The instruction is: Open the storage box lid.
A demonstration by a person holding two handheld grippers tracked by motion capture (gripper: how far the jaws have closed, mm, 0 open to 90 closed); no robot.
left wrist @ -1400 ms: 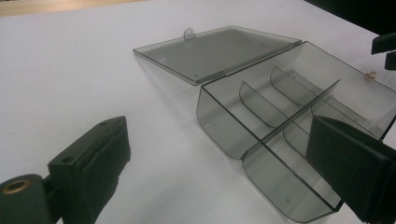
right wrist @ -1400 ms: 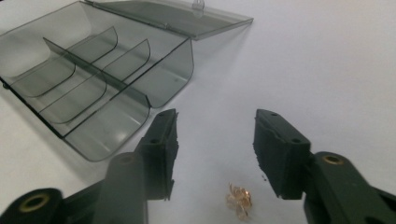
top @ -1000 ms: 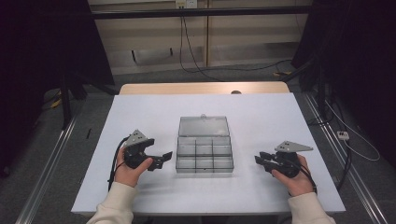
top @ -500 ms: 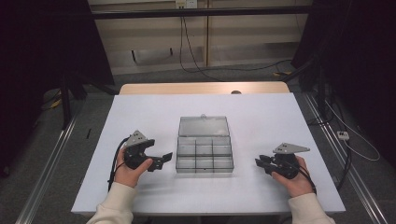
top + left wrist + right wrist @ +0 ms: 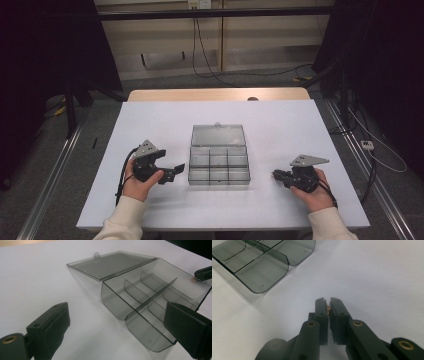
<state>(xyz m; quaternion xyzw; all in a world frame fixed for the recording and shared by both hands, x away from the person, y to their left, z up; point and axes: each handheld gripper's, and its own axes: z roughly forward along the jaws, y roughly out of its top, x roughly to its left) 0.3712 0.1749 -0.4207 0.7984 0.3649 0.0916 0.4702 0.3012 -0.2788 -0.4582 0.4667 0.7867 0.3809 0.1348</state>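
Observation:
A clear smoky-grey compartment box [image 5: 219, 167] lies open in the middle of the white table [image 5: 150, 120], its lid [image 5: 218, 134] folded flat behind it. Its compartments look empty. My left gripper [image 5: 172, 172] rests left of the box, open wide, with one corner of the box [image 5: 150, 295] seen between its jaws [image 5: 115, 327]. My right gripper [image 5: 275, 175] rests right of the box and points at it. Its jaws [image 5: 327, 301] have just been closing and now stand shut, with only tiny brownish specks in the slit. The box [image 5: 262, 265] lies a short way beyond them.
The table's bare white top surrounds the box on all sides. A wooden strip [image 5: 215, 94] runs along the far edge. Cables [image 5: 210, 60] lie on the floor behind. The right gripper's tip [image 5: 203, 273] peeks in past the box in the left gripper view.
The right gripper's jaws have drawn together. Both hands and the box stay where they were.

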